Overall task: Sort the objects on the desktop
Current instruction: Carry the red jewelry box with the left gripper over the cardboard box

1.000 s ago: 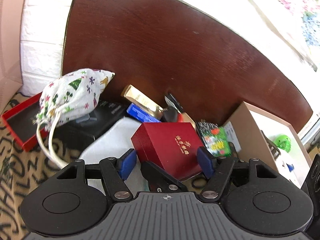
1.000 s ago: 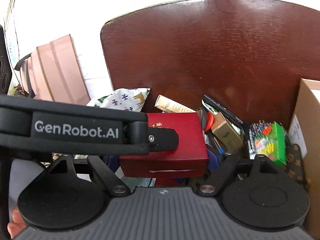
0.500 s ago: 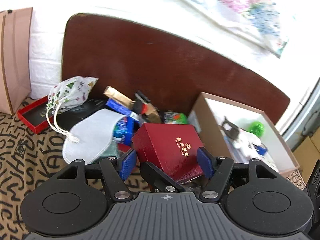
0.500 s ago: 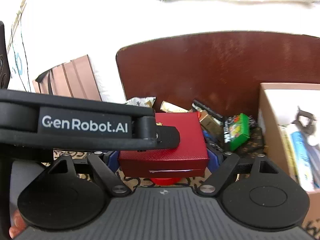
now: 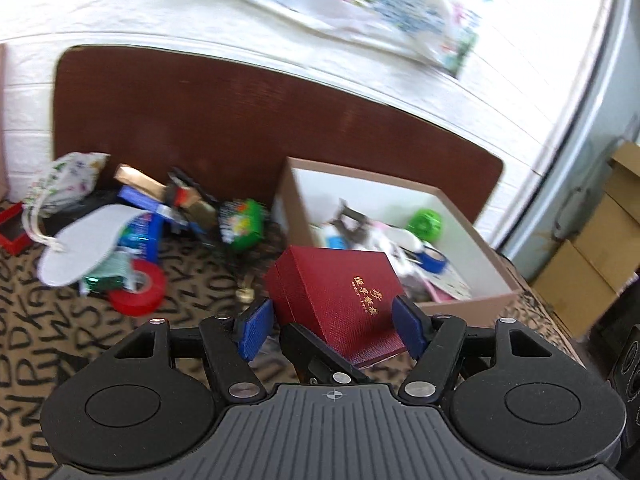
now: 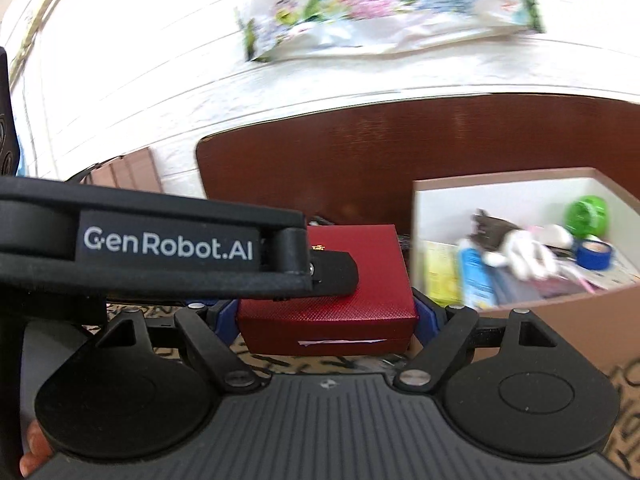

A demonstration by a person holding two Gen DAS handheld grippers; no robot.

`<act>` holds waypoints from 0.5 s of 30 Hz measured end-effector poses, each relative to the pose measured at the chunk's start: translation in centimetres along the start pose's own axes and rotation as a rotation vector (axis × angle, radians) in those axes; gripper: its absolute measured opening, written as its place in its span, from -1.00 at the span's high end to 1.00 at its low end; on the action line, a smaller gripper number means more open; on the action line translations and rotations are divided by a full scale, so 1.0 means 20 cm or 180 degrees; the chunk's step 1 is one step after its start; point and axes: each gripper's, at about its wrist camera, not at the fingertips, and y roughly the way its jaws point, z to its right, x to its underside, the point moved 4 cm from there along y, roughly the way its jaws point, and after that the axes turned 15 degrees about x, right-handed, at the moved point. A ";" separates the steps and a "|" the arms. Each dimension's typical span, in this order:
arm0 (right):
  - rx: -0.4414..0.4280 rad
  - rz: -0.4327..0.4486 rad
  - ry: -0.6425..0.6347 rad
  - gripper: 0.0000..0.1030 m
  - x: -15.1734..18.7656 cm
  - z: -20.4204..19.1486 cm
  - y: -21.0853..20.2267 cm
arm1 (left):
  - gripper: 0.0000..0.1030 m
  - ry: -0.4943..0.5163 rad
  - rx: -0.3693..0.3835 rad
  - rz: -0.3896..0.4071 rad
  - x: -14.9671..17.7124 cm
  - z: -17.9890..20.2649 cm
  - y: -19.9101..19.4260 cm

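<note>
**Red box lifted, nearly at the carton**

Since a second ago both grippers have swung away from the clutter, carrying the red box (image 5: 340, 292) up with them. The right gripper (image 6: 324, 314) clamps its sides. The left gripper (image 5: 332, 328) is easing open, its pads seemingly touching the box. The part-filled carton (image 5: 460, 300) lies just ahead-right. Ahead-left, the tape roll (image 5: 138, 288), green packet (image 5: 242, 224) and pouch (image 5: 66, 180) remain unsorted.
</note>
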 end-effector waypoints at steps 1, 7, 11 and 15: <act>0.0042 0.0008 0.0035 -0.64 0.01 0.04 -0.02 | -0.38 0.0033 0.0037 -0.0028 0.01 0.04 0.03; 0.0278 0.0039 0.0181 -0.64 0.04 0.29 -0.07 | -0.39 0.0143 0.0255 -0.0160 0.06 0.24 0.21; 0.0437 0.0068 0.0250 -0.65 0.05 0.47 -0.10 | -0.39 0.0215 0.0397 -0.0223 0.06 0.36 0.35; 0.0572 0.0118 0.0276 -0.65 0.02 0.63 -0.10 | -0.41 0.0262 0.0534 -0.0244 0.04 0.46 0.48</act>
